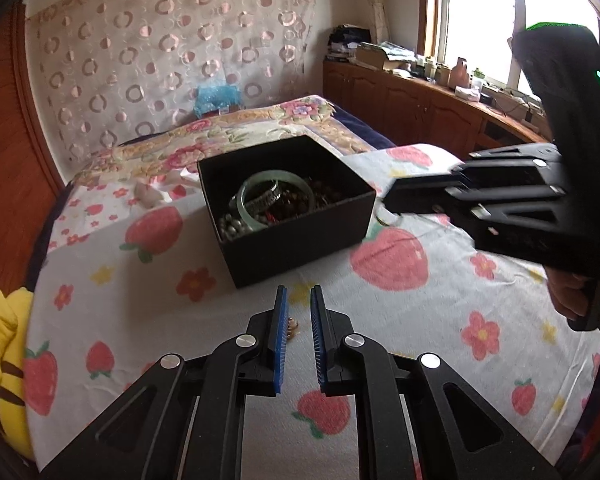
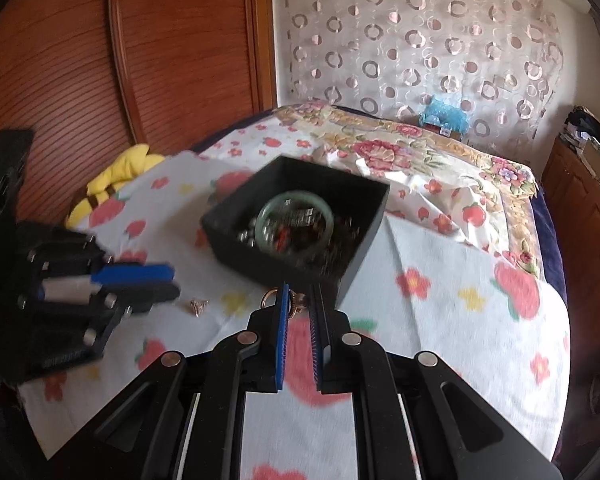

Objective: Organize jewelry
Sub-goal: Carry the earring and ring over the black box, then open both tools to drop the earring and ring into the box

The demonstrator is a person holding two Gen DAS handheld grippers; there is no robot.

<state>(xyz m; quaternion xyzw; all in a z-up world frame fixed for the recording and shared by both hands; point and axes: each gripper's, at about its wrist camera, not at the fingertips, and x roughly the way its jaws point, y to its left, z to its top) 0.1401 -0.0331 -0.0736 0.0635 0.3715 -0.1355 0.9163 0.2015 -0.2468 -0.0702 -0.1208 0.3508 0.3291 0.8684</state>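
Black open-topped cardboard box (image 1: 300, 248), standing on a bed under a white sheet printed with strawberries and flowers (image 1: 380, 320). Contents: one pale green jade-like bangle (image 1: 276, 175) lying over a silver metal-link watch band (image 1: 264, 198); a strand of grey metallic beads (image 1: 232, 226) at the box's 8 o'clock corner; a heap of dark red-brown beads (image 1: 324, 194) toward 3 o'clock. The left gripper (image 1: 299, 290) hovers at 6 o'clock of the box, just short of its near wall, blue pads drawn close together with nothing clamped. A small gold-coloured ornament (image 2: 198, 307) lies loose on the sheet just beyond that gripper's tips, apart from them. The right gripper (image 2: 300, 286) sits at 3 o'clock of the box in the left wrist view, raised above the sheet, pads closed on a gold-coloured ring trinket (image 2: 269, 299) whose loop hangs out beside the tips; finer detail of it is blurred. A yellow plush toy with brown stripes (image 1: 4, 344) lies at the bed's 9 o'clock edge.
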